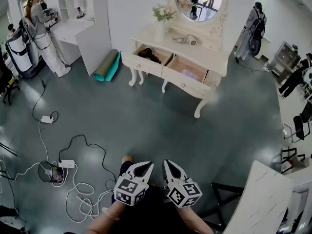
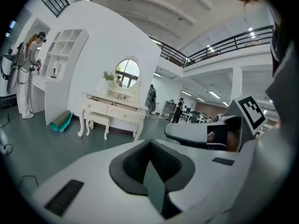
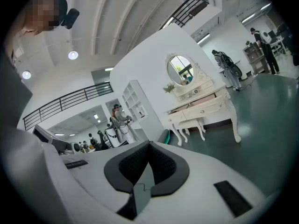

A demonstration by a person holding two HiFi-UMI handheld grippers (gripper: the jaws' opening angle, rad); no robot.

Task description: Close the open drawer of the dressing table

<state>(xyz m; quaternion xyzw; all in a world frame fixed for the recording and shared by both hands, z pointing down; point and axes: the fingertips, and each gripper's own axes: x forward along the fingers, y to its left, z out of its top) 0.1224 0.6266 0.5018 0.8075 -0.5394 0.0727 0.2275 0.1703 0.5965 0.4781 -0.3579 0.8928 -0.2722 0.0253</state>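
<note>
The dressing table (image 1: 217,65) stands well away across the floor (image 1: 146,126), under a round mirror (image 1: 197,1). In the head view its long axis runs from upper left to lower right, and its front faces lower left, roughly toward the tongs. Two drawers sit side by side, both pulled out along that facing. The left drawer (image 1: 145,65) holds something dark and the right drawer (image 1: 185,83) something pale. On the worktop (image 1: 145,36) stand a vase (image 1: 161,29) of flowers and a dryer (image 1: 186,40). A rolled green mat (image 1: 108,65) lies on the floor to the table's left.

The left tongs (image 1: 148,165) and right tongs (image 1: 166,163) hang low and side by side, near the body, tips pointing up the picture toward the table. In each gripper view the tongs are together, tip to tip, with nothing between them; the table shows far off beyond them
</note>
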